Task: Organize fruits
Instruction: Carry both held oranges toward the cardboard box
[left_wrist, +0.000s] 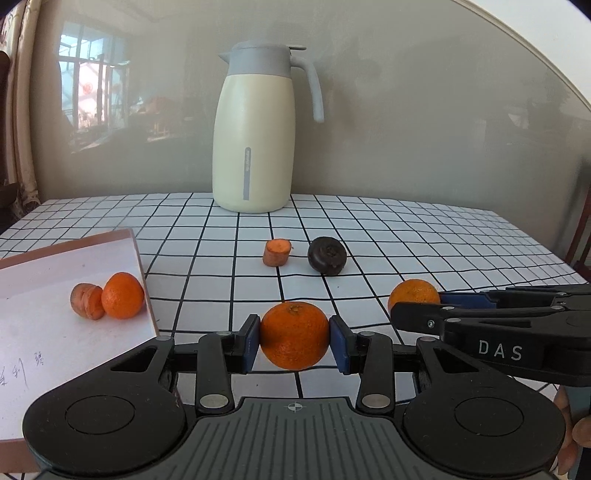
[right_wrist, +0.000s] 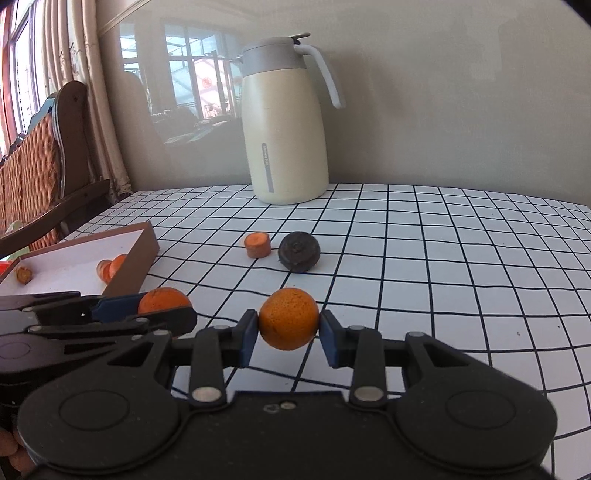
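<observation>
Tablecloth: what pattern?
White tablecloth with a black grid of squares; clearest in the right wrist view.

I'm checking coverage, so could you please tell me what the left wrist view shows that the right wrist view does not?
Only the left wrist view shows handwriting on the tray floor. Only the right wrist view shows a wooden chair and a small piece in the tray's far corner. Both show the jug, carrot chunk, dark fruit, tray, and an orange in each gripper's jaws: left gripper, right gripper.

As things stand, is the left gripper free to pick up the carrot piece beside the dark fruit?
Probably not yet. The left gripper is already shut on an orange. The path to the carrot piece over the checked tablecloth looks clear otherwise.
</observation>
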